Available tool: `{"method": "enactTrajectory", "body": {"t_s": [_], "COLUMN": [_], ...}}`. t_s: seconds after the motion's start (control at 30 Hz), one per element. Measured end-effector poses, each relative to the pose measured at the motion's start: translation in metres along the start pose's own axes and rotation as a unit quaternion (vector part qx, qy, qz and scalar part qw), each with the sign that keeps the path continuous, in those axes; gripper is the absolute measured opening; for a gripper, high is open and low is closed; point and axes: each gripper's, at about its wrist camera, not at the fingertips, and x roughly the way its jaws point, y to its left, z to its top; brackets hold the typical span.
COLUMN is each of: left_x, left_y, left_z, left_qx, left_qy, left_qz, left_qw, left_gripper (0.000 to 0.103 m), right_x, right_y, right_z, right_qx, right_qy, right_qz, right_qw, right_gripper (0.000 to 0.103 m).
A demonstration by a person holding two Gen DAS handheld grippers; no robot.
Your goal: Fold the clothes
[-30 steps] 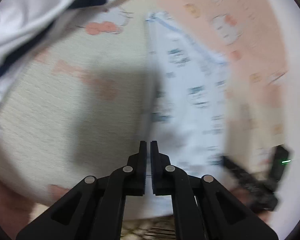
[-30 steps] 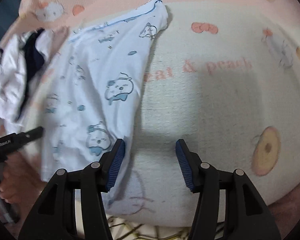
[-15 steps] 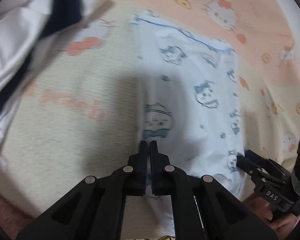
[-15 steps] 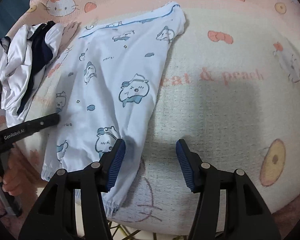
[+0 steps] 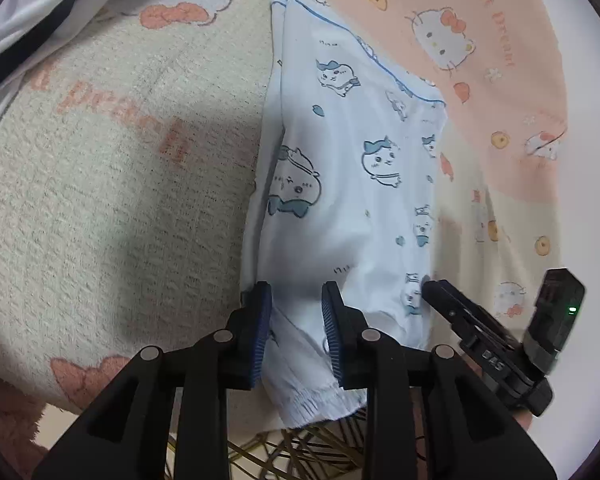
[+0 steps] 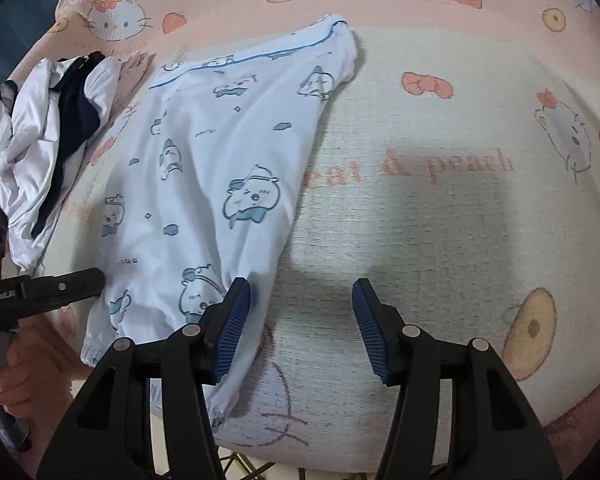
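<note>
- Pale blue cartoon-print pyjama trousers [image 5: 352,184] lie flat, legs stacked, on a pink-and-cream towel [image 6: 440,208], cuffs nearest the camera.
- The left tongs [image 5: 296,320] are opening above the cuff end, pinching nothing.
- The right tongs [image 6: 302,328] hang spread beside the trousers' edge, empty.
- Thin, soft cloth, likely light and limp; best gripped at the gathered cuffs or waistband.
- A crumpled white-and-navy garment [image 6: 40,152] waits alongside.

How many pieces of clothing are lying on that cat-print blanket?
2. The pale blue cartoon-print garment lies spread flat in the middle. A crumpled white and navy garment sits beside it at the blanket's edge. More could lie outside the views.
</note>
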Motion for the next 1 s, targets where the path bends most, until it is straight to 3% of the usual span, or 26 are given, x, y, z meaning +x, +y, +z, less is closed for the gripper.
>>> {"method": "enactTrajectory", "body": {"t_s": [0.13, 0.3, 0.47, 0.53, 0.57, 0.6, 0.77, 0.93, 1.0], "left_x": [-0.003, -0.001, 0.001, -0.001, -0.002, -0.004, -0.027, -0.033, -0.03], "left_y": [0.005, 0.011, 0.008, 0.008, 0.007, 0.007, -0.009, -0.005, 0.002], "left_z": [0.001, 0.0, 0.001, 0.001, 0.001, 0.001, -0.002, -0.008, -0.005], "left_qx": [-0.014, -0.027, -0.021, -0.019, -0.017, -0.014, 0.018, 0.013, -0.007], "left_qy": [-0.012, 0.002, -0.004, -0.009, -0.011, -0.016, -0.065, -0.065, -0.05], "left_qz": [0.008, -0.026, -0.018, -0.015, -0.014, -0.013, 0.017, 0.021, -0.005], "left_qw": [0.9998, 0.9993, 0.9996, 0.9997, 0.9997, 0.9997, 0.9976, 0.9976, 0.9987], "left_gripper": [0.028, 0.028, 0.026, 0.02, 0.008, 0.003, 0.001, 0.001, 0.002], "right_x": [-0.002, 0.003, 0.004, 0.003, 0.003, 0.002, -0.002, -0.008, -0.008], "right_y": [0.002, -0.005, -0.005, -0.005, -0.005, -0.005, -0.004, 0.0, 0.0], "right_z": [-0.001, -0.002, -0.002, -0.002, -0.002, -0.001, -0.001, 0.0, 0.0], "right_qx": [-0.004, 0.013, 0.013, 0.015, 0.015, 0.016, 0.017, 0.013, 0.014], "right_qy": [-0.003, 0.011, 0.013, 0.01, 0.01, 0.01, 0.003, -0.009, -0.007], "right_qz": [-0.004, 0.003, 0.005, 0.005, 0.005, 0.005, 0.009, 0.019, 0.021], "right_qw": [1.0, 1.0, 1.0, 1.0, 1.0, 1.0, 1.0, 1.0, 1.0], "right_gripper": [0.055, 0.055, 0.055, 0.055, 0.055, 0.055, 0.055, 0.055, 0.055]}}
